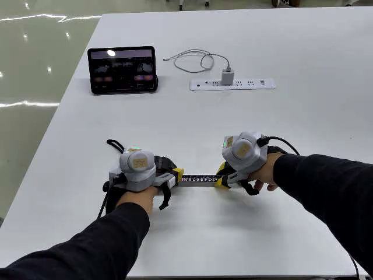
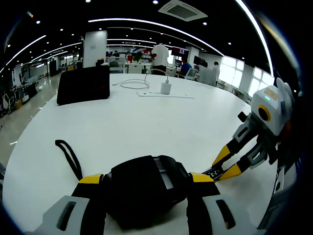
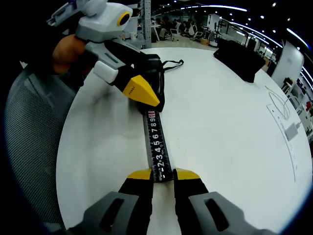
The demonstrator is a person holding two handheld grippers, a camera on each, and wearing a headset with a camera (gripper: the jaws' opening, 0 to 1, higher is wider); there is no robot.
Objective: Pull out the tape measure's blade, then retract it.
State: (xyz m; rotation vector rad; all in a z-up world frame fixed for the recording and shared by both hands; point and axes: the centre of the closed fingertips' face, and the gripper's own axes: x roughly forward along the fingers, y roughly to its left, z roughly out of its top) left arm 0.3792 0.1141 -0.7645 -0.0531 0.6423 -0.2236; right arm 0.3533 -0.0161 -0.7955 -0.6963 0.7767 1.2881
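Note:
The black tape measure case [image 1: 165, 165] rests on the white table [image 1: 303, 116], and my left gripper [image 1: 175, 177] is shut around it. In the left gripper view the case [image 2: 146, 188] sits between the yellow-tipped jaws of the left gripper [image 2: 146, 179], with its black wrist strap [image 2: 68, 154] trailing to the left. A short length of blade [image 1: 199, 178] runs from the case to my right gripper [image 1: 221, 176]. In the right gripper view the numbered blade [image 3: 155, 142] lies flat, its end pinched by the right gripper [image 3: 163, 175].
A dark tablet [image 1: 123, 70] stands at the back left. A white power strip [image 1: 232, 84] with a charger [image 1: 227, 76] and a looped cable [image 1: 192, 60] lies behind the grippers. The table's left edge [image 1: 64, 105] drops to a shiny floor.

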